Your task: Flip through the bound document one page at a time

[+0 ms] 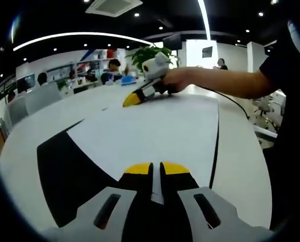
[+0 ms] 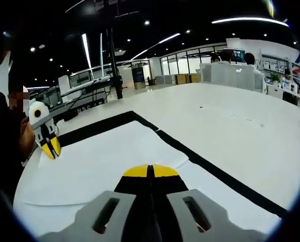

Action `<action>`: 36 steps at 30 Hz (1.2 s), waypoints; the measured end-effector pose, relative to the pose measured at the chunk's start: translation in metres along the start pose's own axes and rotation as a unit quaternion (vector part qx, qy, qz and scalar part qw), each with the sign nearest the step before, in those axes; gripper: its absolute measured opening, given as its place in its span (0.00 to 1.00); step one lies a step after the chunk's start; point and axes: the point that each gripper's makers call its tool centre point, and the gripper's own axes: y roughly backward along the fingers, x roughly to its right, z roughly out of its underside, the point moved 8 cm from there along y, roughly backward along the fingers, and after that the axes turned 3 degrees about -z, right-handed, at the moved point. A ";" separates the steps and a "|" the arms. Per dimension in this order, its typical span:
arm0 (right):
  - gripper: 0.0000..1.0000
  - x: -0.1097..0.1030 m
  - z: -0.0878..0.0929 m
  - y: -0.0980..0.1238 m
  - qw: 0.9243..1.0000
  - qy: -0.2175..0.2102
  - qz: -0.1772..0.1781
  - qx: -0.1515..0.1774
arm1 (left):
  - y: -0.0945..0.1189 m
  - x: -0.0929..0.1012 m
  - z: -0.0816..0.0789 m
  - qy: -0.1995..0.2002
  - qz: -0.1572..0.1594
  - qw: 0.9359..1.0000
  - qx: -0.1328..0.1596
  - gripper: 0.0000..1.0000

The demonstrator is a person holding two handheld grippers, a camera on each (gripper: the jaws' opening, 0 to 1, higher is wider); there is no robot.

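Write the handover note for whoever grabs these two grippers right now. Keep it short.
Left gripper: jaws nearly closed over a page edge, tips low on the bound document; a real pinch can't be confirmed.
Right gripper: jaws together, tips on the white page; it also shows across the sheet in the left gripper view, resting tip-down.
The document lies flat on the white table, its black cover showing as a border.
Done: no count of turned pages is visible.
Left: lift one sheet at a time and turn it over.
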 end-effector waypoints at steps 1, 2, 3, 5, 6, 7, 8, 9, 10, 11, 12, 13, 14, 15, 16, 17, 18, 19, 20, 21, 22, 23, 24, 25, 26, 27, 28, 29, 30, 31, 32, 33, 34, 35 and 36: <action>0.02 0.004 -0.001 -0.002 1.000 -0.001 0.004 0.000 | 0.000 0.000 0.000 -0.001 0.000 1.000 -0.001 0.09; 0.02 0.005 -0.002 -0.003 1.000 -0.001 0.005 0.001 | 0.000 0.000 0.000 -0.001 0.000 1.000 -0.002 0.09; 0.02 0.007 -0.002 -0.004 1.000 -0.002 0.005 0.001 | 0.000 0.000 0.000 0.000 0.000 1.000 -0.002 0.09; 0.02 0.010 -0.004 -0.008 1.000 -0.003 0.007 0.004 | 0.000 0.000 0.000 0.001 -0.001 1.000 -0.002 0.09; 0.02 0.013 -0.005 -0.010 1.000 -0.003 0.008 0.005 | 0.000 0.000 0.000 0.003 -0.002 1.000 -0.001 0.09; 0.02 0.013 -0.005 -0.011 1.000 -0.004 0.008 0.006 | 0.000 0.000 0.000 0.004 -0.002 1.000 -0.001 0.09; 0.02 0.016 -0.006 -0.013 1.000 -0.004 0.008 0.008 | 0.000 0.000 0.000 0.005 -0.002 1.000 -0.001 0.09; 0.02 0.017 -0.007 -0.014 1.000 -0.003 0.008 0.009 | -0.001 -0.001 0.000 0.006 -0.002 1.000 -0.001 0.09; 0.02 0.019 -0.008 -0.016 1.000 -0.004 0.008 0.011 | -0.001 -0.001 0.000 0.006 -0.002 1.000 -0.001 0.09; 0.02 0.021 -0.009 -0.017 1.000 -0.006 0.008 0.012 | -0.001 -0.001 0.000 0.006 -0.002 1.000 0.000 0.09; 0.02 0.021 -0.009 -0.018 1.000 -0.008 0.008 0.012 | -0.001 -0.001 0.000 0.007 -0.003 1.000 0.000 0.09; 0.02 0.021 -0.010 -0.019 1.000 -0.008 0.009 0.013 | -0.001 -0.001 0.000 0.007 -0.004 1.000 0.001 0.09; 0.02 0.020 -0.010 -0.020 1.000 -0.007 0.012 0.013 | -0.001 -0.001 0.000 0.007 -0.005 1.000 0.001 0.09; 0.02 0.021 -0.010 -0.022 1.000 -0.006 0.013 0.014 | -0.002 0.000 0.000 0.007 -0.005 1.000 0.002 0.09; 0.02 0.020 -0.010 -0.022 1.000 -0.004 0.015 0.015 | -0.002 0.000 0.000 0.008 -0.006 1.000 0.002 0.09; 0.02 0.020 -0.010 -0.023 1.000 -0.001 0.016 0.017 | -0.002 0.000 0.000 0.008 -0.007 1.000 0.003 0.09; 0.02 0.021 -0.010 -0.024 1.000 0.000 0.018 0.018 | -0.002 0.000 0.000 0.008 -0.007 1.000 0.004 0.09; 0.02 0.020 -0.011 -0.024 1.000 0.002 0.019 0.018 | -0.002 0.000 0.000 0.008 -0.008 1.000 0.004 0.09; 0.02 0.020 -0.011 -0.025 1.000 0.002 0.022 0.018 | -0.002 0.000 -0.001 0.009 -0.009 1.000 0.004 0.09; 0.02 0.018 -0.011 -0.025 0.999 0.000 0.027 0.017 | -0.002 0.000 -0.001 0.010 -0.010 1.000 0.002 0.09; 0.02 0.016 -0.012 -0.025 0.999 0.001 0.033 0.014 | -0.002 0.001 -0.001 0.012 -0.011 1.000 0.001 0.09; 0.02 0.015 -0.012 -0.025 0.999 0.016 0.042 0.008 | -0.002 0.001 -0.001 0.012 -0.012 1.000 -0.001 0.09; 0.02 0.012 -0.012 -0.025 0.999 0.026 0.042 0.005 | -0.002 0.001 -0.001 0.012 -0.013 1.000 -0.001 0.09; 0.02 0.011 -0.011 -0.024 0.999 0.024 0.041 0.006 | -0.002 0.001 -0.001 0.013 -0.014 1.000 -0.002 0.09; 0.02 0.009 -0.011 -0.023 0.999 0.025 0.036 0.007 | -0.002 0.001 -0.001 0.014 -0.015 1.000 -0.002 0.09; 0.02 0.005 -0.009 -0.022 0.999 0.024 0.024 0.007 | -0.002 0.001 -0.001 0.014 -0.016 1.000 -0.002 0.09; 0.02 0.003 -0.008 -0.020 1.000 0.024 0.019 0.007 | -0.002 0.001 -0.001 0.015 -0.017 1.000 -0.001 0.09; 0.02 -0.001 -0.007 -0.018 1.000 0.023 0.014 0.006 | -0.002 0.001 -0.001 0.015 -0.018 1.000 -0.001 0.09; 0.02 -0.006 -0.006 -0.015 1.000 0.027 0.004 0.003 | -0.002 0.001 -0.001 0.015 -0.018 1.000 0.000 0.09; 0.02 -0.012 -0.004 -0.012 0.999 0.033 -0.006 0.001 | -0.002 0.001 0.000 0.016 -0.018 1.000 0.001 0.09; 0.02 -0.015 -0.002 -0.009 0.999 0.033 -0.011 0.001 | -0.002 0.001 0.000 0.016 -0.018 1.000 0.001 0.09; 0.02 -0.019 -0.001 -0.006 0.999 0.035 -0.017 0.002 | -0.002 0.001 0.000 0.016 -0.018 1.000 0.001 0.09; 0.02 -0.024 0.000 -0.003 0.999 0.037 -0.024 0.004 | -0.002 0.001 0.000 0.015 -0.018 1.000 0.002 0.09; 0.02 -0.030 0.002 0.002 0.999 0.039 -0.023 0.006 | -0.002 0.001 0.000 0.015 -0.019 1.000 0.002 0.09; 0.02 -0.033 0.003 0.005 0.999 0.042 -0.016 0.005 | -0.002 0.001 0.000 0.014 -0.019 1.000 0.002 0.09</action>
